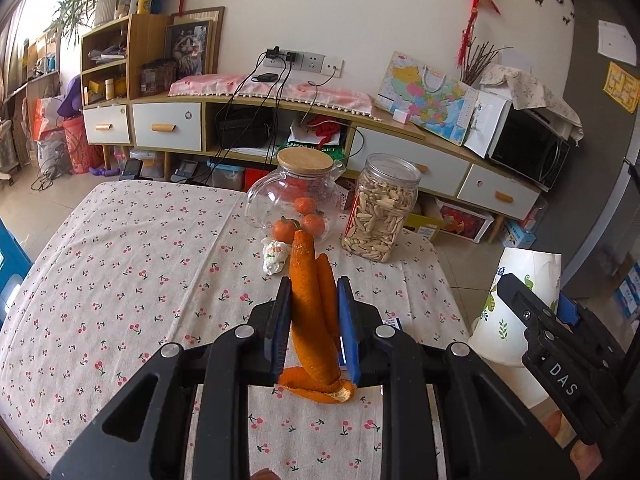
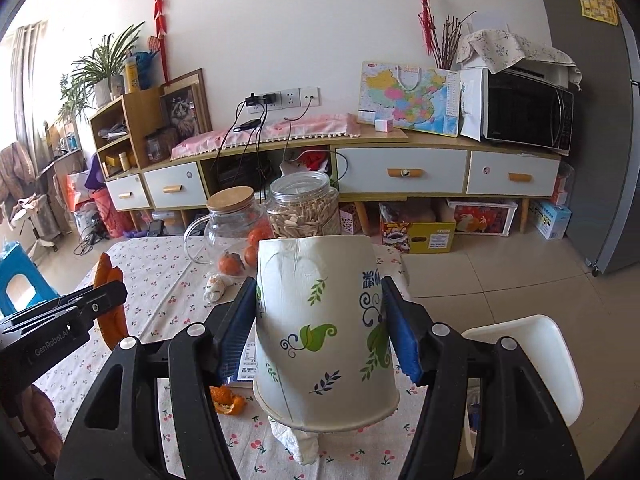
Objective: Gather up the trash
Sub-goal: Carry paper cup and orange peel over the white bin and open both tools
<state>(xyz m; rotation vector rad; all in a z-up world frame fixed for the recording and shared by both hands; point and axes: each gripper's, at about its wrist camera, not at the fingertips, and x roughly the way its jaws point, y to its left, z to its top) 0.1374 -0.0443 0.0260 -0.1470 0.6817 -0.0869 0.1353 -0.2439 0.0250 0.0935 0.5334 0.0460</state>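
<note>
Left wrist view: left claw (image 1: 314, 312) pinches orange peel (image 1: 312, 304) — right claw (image 2: 320, 332), lettered "DAS", clamps paper cup (image 2: 320, 320).

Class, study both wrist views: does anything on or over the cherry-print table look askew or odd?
Yes. The white leaf-printed paper cup in the right tongs is tilted, open mouth toward the camera, with crumpled white tissue below its rim. A torn orange peel scrap lies loose on the cloth beside it.

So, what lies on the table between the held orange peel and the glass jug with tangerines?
In the left wrist view, a small crumpled white wrapper lies on the cherry-print tablecloth, between the long orange peel and the round glass jug.
</note>
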